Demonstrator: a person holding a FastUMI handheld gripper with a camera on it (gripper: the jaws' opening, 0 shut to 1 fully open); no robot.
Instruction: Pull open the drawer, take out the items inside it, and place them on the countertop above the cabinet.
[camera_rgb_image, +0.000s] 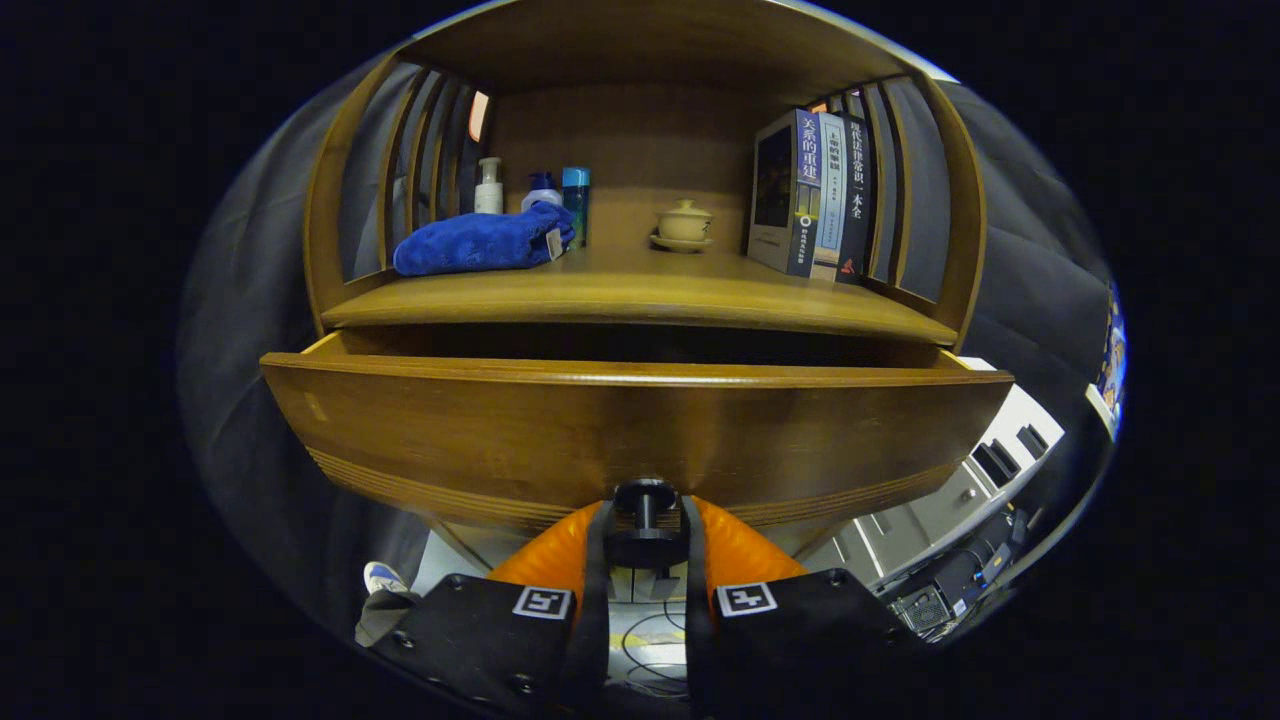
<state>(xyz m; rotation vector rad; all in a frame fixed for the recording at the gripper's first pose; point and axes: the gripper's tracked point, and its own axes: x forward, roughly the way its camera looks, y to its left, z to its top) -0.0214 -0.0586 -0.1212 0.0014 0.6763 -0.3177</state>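
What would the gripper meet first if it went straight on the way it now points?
The gripper is shut on the drawer knob, both fingers pressing its sides. Straight ahead, right behind the knob, is the wooden drawer front; it would likely push into that panel first.

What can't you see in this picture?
- Inside of the drawer: its tall front panel hides what lies in it, gripper view.
- Behind the blue towel: the lower parts of the bottles are covered.
- Knob: it sits between the gripper fingers, both against it; its mount is partly hidden by them.
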